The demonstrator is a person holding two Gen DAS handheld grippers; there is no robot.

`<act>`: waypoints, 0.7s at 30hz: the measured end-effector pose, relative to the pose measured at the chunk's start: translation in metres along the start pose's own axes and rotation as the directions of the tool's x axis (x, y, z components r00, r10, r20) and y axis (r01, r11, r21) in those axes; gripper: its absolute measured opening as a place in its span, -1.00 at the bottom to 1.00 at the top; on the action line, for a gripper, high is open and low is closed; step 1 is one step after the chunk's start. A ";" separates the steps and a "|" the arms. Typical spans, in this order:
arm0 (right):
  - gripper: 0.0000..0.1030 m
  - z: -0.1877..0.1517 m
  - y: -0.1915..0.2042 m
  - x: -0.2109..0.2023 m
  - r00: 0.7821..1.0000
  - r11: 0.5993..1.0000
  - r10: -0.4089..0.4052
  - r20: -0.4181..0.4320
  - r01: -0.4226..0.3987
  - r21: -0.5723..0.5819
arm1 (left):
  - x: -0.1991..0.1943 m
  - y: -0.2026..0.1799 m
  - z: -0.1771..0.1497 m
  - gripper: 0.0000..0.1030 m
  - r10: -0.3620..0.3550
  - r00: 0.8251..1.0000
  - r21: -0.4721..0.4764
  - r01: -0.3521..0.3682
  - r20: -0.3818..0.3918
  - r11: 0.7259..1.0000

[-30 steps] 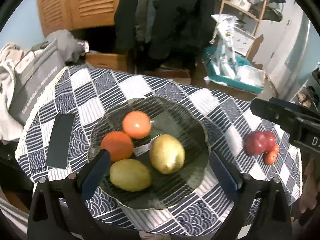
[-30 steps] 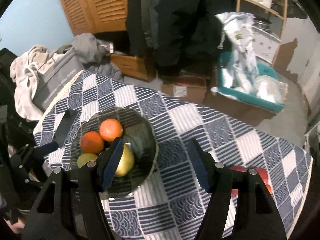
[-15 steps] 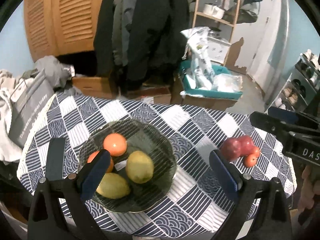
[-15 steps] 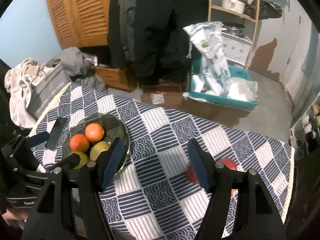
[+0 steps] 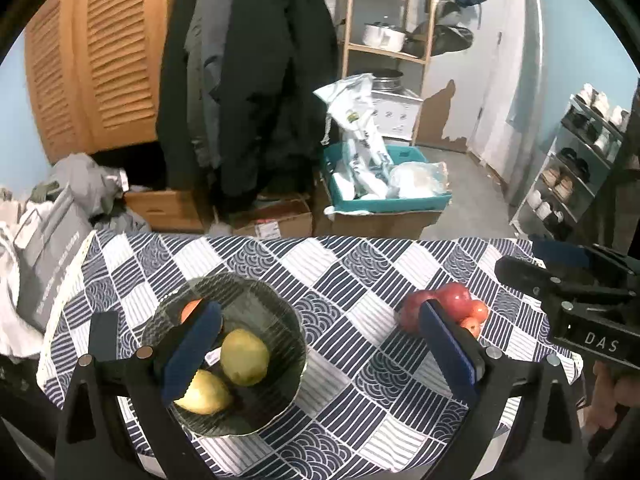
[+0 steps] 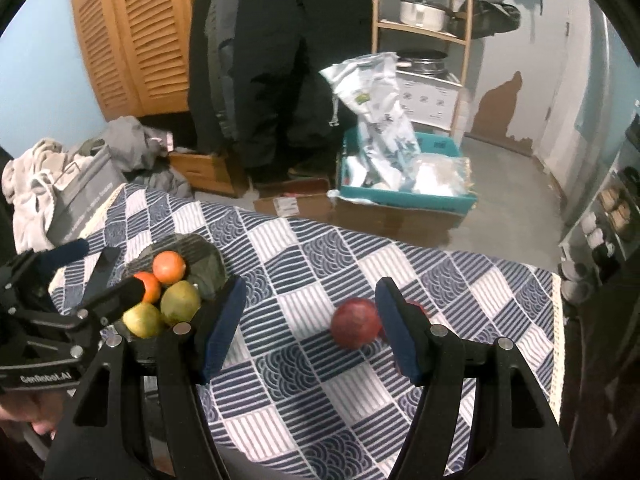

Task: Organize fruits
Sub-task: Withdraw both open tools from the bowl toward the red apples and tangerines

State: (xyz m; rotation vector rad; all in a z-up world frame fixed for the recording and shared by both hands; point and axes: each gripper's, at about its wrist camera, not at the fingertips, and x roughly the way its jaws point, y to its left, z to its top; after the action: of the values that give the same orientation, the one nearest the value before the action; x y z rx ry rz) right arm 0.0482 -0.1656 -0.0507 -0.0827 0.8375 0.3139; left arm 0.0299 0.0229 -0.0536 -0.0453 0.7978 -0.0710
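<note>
White letters reading "DAS" run along the black body of the right gripper (image 5: 560, 264) where it enters the left wrist view from the right edge. In the right wrist view the black body of the left gripper (image 6: 100, 276) carries small white lettering that seems to read "CenRobot.AI". A grey fabric bag (image 5: 48, 256) beside the table has pale writing on its side, too blurred to read.

A round dark ribbed glass bowl (image 5: 276, 312) sits on the left part of the blue-and-white patterned tablecloth (image 5: 340, 380). It holds four fruits: two orange round oranges (image 6: 169, 267) at the far side and two yellow-green pears (image 5: 244, 357) at the near side, touching one another. A small white sticker shows between the pears.

Well apart from the bowl, on the right part of the cloth, lies a cluster of red fruit: two larger dark red apples (image 5: 454, 298) touching each other, and two small orange-red fruits (image 5: 478, 312) just beside them.

A flat black rectangular object (image 5: 103, 336) lies on the cloth just left of the bowl.

Both grippers hang above the table with their blue-padded fingers (image 5: 192, 354) spread apart and nothing between them. A hand (image 6: 24, 408) grips the left tool's handle.
</note>
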 end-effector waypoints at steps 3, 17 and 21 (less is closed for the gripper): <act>0.31 -0.004 -0.009 -0.007 1.000 1.000 -0.019 0.010 0.019 0.009 | -0.001 -0.011 0.003 0.94 -0.012 1.000 0.017 0.012 0.005 1.000; 0.31 -0.022 -0.057 -0.014 0.998 0.996 -0.069 0.004 0.069 0.055 | 0.011 -0.056 0.005 0.94 -0.038 0.999 0.095 0.039 -0.011 0.995; 0.31 -0.027 -0.070 -0.014 0.997 0.994 -0.084 -0.003 0.084 0.073 | 0.018 -0.065 0.004 0.94 -0.052 0.998 0.101 0.055 -0.026 0.993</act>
State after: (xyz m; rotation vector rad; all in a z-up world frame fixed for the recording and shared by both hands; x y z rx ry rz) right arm 0.0413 -0.2410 -0.0616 -0.0491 0.8428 0.2043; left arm 0.0428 -0.0432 -0.0593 0.0310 0.8158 -0.1632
